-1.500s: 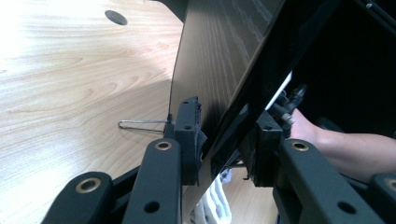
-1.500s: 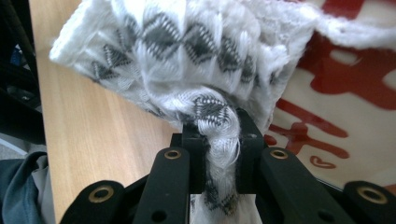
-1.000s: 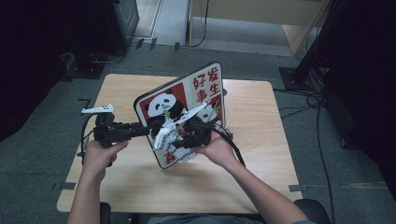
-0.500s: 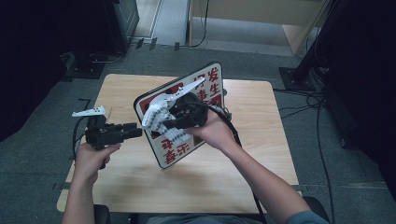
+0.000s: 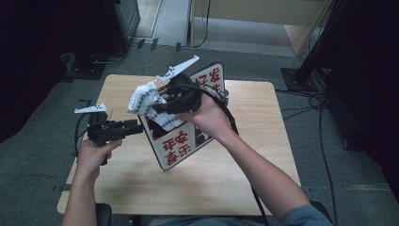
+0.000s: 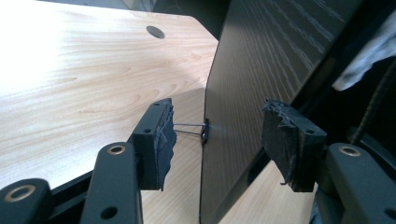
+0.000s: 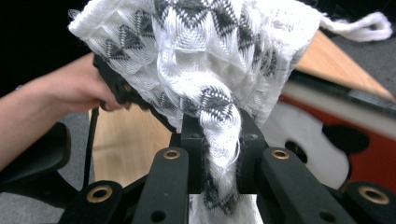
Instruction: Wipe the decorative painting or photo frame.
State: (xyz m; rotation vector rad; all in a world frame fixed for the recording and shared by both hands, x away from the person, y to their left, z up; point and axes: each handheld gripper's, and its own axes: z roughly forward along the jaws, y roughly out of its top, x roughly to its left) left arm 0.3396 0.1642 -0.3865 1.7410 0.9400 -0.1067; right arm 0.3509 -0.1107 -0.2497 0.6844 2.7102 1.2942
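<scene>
A board (image 5: 176, 143) printed with a panda and red characters stands tilted on its lower edge on the wooden table (image 5: 244, 183). My right gripper (image 5: 160, 106) is raised in front of the board's upper part, shut on a white cloth (image 5: 143, 99) with a grey pattern. In the right gripper view, that cloth (image 7: 201, 56) is bunched between the jaws of my right gripper (image 7: 219, 140). My left gripper (image 6: 222, 135) is open and its jaws have just been opening. The board's dark back (image 6: 280, 70) and its edge, which carries a small wire clip (image 6: 205, 131), stand between its pads without touching them.
A round cable hole (image 6: 155, 31) sits near the table's far corner. Dark cabinets (image 5: 117, 19) and cables (image 5: 310, 101) surround the table on the grey floor. The person's left hand (image 7: 70, 93) is below the cloth in the right gripper view.
My right gripper has risen with the cloth. The board now stands steeper. My left gripper has drawn back a little to the left.
</scene>
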